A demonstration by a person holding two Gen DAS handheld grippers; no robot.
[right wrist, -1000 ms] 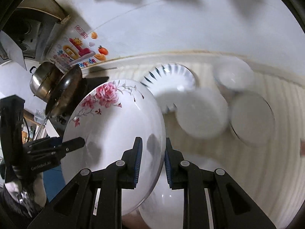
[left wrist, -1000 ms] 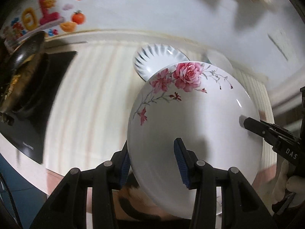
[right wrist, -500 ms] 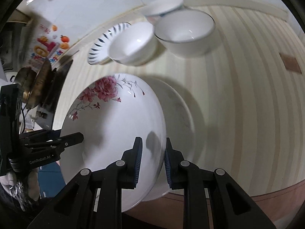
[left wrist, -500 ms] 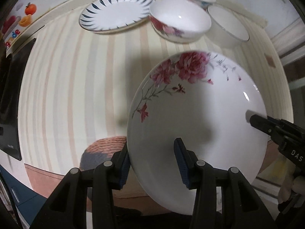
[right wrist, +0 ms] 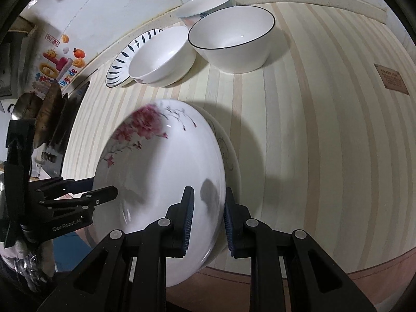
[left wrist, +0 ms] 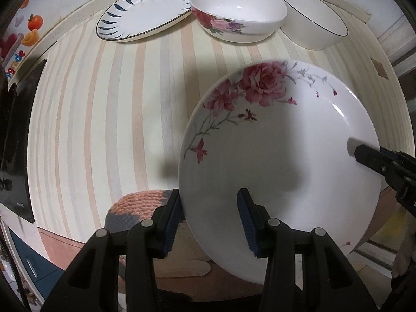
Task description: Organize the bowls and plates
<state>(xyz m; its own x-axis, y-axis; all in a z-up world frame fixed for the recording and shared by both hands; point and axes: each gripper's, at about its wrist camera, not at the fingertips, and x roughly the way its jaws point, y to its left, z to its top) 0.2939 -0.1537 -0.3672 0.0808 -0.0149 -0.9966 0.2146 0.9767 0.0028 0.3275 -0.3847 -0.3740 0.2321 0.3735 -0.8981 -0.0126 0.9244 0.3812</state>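
My left hand-held gripper (left wrist: 209, 219) and right hand-held gripper (right wrist: 206, 219) are each clamped on opposite rims of the rose plate (left wrist: 280, 166), tilted low over the striped bench (left wrist: 104, 104), above another plate (right wrist: 230, 153). Bowls (left wrist: 238, 10) sit far beyond.

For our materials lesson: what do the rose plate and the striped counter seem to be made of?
Rose plate: probably glazed ceramic or porcelain; glossy white, sharp highlights, printed flowers. Striped counter: likely wood-look laminate or film; flat, matte, pale printed bands. Uncertain.
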